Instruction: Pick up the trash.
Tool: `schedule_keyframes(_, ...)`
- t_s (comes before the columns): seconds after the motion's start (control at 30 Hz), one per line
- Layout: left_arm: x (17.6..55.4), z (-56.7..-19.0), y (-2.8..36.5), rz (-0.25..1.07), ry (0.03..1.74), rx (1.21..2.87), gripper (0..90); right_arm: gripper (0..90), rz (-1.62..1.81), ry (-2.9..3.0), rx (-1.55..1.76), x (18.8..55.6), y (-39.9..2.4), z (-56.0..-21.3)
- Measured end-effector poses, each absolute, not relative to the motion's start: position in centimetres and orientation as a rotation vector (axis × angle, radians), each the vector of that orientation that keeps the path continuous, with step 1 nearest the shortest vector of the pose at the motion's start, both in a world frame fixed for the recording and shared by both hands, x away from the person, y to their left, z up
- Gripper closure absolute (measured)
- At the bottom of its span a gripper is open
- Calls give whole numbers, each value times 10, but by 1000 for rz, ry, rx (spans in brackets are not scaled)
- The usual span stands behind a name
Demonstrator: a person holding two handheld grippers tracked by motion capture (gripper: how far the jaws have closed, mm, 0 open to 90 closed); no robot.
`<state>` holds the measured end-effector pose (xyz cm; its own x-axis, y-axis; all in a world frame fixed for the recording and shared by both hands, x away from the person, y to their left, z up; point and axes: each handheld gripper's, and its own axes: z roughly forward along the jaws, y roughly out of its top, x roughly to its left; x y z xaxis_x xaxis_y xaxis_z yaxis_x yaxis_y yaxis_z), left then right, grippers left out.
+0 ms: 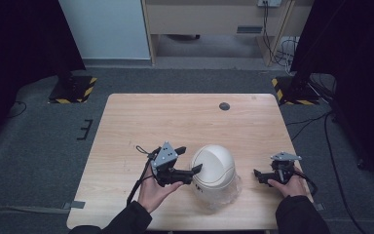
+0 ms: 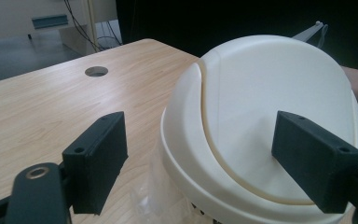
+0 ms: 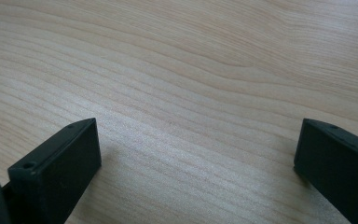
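Observation:
A small cream bin with a domed swing lid [image 1: 213, 168] stands near the table's front edge, a clear plastic bag [image 1: 220, 197] bunched around its base. My left gripper [image 1: 190, 161] is just left of it, open, one jaw tip close to the dome; whether they touch I cannot tell. In the left gripper view the lid [image 2: 270, 93] sits between and beyond the spread jaws of my left gripper [image 2: 205, 149], with the bag [image 2: 154, 196] below. My right gripper [image 1: 259, 175] is low over the table to the bin's right, open. In its own view my right gripper [image 3: 196, 158] has bare wood [image 3: 191, 70] between the jaws.
The light wooden table [image 1: 141, 122] has a round cable hole [image 1: 224, 106] at its far side, the same hole [image 2: 96, 71] seen in the left gripper view. Two black stands on hazard-striped bases [image 1: 73, 90] [image 1: 294, 92] flank the far corners. Grey carpet surrounds the table.

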<state>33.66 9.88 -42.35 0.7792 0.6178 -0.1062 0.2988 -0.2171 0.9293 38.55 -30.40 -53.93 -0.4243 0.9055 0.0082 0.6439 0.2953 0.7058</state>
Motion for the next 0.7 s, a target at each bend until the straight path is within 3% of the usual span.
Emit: schedule_keyframes(0.7,342,-430,82,337,718,1903,176,7,906,2176,1389,386,-304,-539)
